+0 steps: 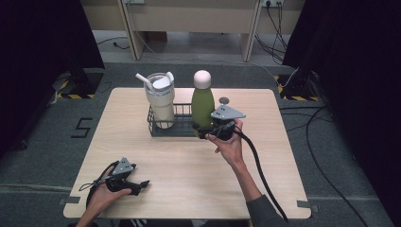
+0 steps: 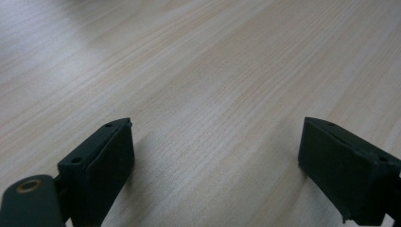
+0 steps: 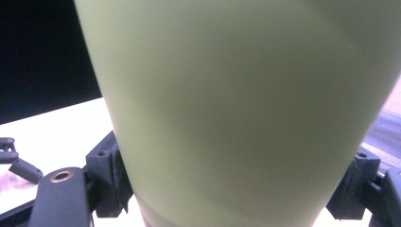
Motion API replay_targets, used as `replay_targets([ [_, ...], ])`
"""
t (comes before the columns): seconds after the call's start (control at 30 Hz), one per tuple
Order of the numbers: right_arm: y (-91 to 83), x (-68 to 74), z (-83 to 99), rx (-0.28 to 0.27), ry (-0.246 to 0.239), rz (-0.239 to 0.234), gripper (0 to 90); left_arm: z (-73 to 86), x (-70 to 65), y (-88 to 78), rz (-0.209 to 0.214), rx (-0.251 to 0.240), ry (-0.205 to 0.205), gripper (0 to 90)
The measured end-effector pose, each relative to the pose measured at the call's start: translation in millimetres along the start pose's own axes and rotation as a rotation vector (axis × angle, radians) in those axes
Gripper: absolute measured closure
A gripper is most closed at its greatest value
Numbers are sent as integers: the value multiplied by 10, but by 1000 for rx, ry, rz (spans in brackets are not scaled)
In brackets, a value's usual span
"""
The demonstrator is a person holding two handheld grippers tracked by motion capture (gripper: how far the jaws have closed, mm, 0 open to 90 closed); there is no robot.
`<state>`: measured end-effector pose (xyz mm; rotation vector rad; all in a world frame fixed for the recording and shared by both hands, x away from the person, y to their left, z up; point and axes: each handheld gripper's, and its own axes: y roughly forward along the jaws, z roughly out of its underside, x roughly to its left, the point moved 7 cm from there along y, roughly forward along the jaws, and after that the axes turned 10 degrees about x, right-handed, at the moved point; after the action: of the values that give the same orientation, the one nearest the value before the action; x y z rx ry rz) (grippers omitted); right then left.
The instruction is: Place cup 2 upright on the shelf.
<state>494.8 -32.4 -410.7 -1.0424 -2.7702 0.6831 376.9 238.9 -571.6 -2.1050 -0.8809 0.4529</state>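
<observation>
Wooden table (image 1: 189,165), frame centre. Green bottle (image 1: 203,106) mid-frame, at right end of wire basket (image 1: 163,127), beside white tumbler (image 1: 159,99).

Right gripper (image 1: 208,132) pinching bottle's lower body. Keep upright, avoid basket rim.

Left gripper (image 2: 215,165) lower left, jaws spread, nothing between.

- Table (image 1: 189,161): light wood top, rectangular, standing on grey floor (image 1: 42,151).
- Wire basket (image 1: 176,124): dark, resting directly on the table's far half.
- Small round disc (image 1: 224,100): lies near the far edge, behind the basket.
</observation>
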Motion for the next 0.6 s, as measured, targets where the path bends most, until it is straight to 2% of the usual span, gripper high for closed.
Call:
replay_targets([
  [0.6,208,-120,-215,-2,16,7,210,-1,-2,0,0,-1,-2,108],
])
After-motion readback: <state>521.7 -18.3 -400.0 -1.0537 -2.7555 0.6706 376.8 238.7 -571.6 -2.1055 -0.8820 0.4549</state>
